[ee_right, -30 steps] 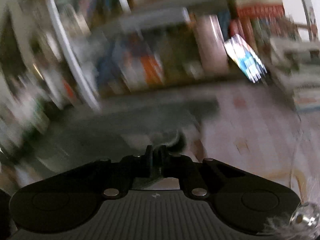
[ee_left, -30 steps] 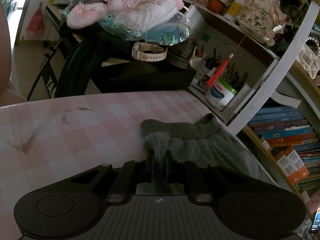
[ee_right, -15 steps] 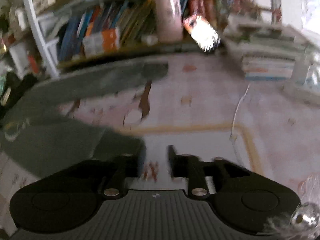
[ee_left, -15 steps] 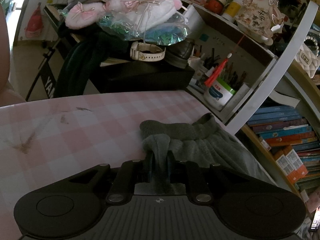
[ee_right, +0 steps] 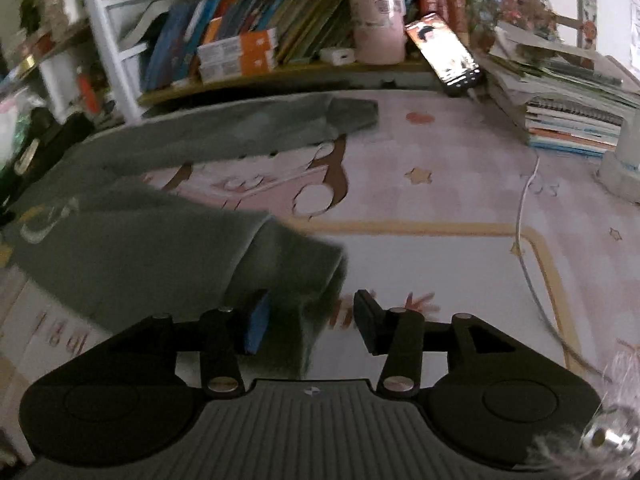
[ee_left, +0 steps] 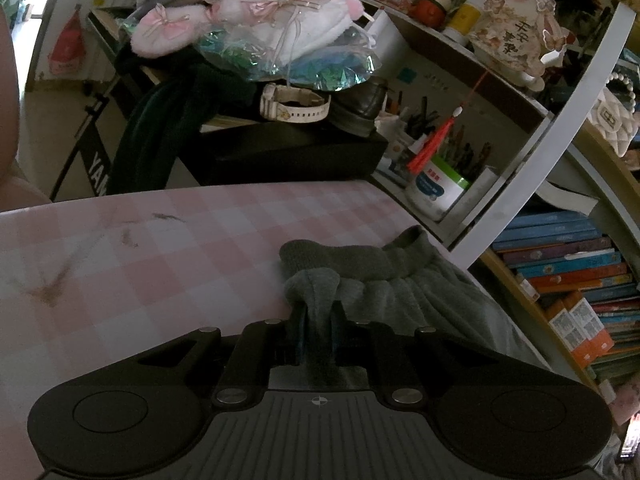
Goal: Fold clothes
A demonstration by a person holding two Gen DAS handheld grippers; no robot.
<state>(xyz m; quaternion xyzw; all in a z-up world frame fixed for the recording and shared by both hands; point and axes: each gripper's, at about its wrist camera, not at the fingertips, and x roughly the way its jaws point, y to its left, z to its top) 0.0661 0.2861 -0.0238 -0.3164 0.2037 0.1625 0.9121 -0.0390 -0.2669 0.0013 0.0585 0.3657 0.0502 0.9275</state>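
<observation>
Left gripper (ee_left: 316, 320): jaws closed tight on a pinch of the grey pants (ee_left: 400, 284), right by the ribbed waistband (ee_left: 352, 260). Fabric bunches up between the jaws and runs back into the gripper throat.

Right gripper (ee_right: 310, 316): jaws wide apart, holding nothing. A near cuff of the pants (ee_right: 296, 264) lies in the gap between the jaws; blue pad visible on the left finger (ee_right: 256, 326). Whether either finger touches the cloth, cannot tell, view is a bit blurred.

Pants lie flat on the bench (ee_left: 160, 256), pink check cover in the left view, pink printed mat (ee_right: 440, 208) in the right view. In the right view, one leg runs along the far edge in front of the bookshelf (ee_right: 248, 48), its cuff ending near mid-bench; the other leg comes toward the near side and ends at the right gripper. Logo print on the fabric at left (ee_right: 48, 220).

Around it: phone (ee_right: 444, 54) propped at the far edge, book stack (ee_right: 568, 120) far right, white cable (ee_right: 524, 220) across the mat at right. Left view: white jar (ee_left: 434, 194) beyond the far right edge, watch (ee_left: 294, 104) on a black box (ee_left: 296, 156) beyond the bench.
</observation>
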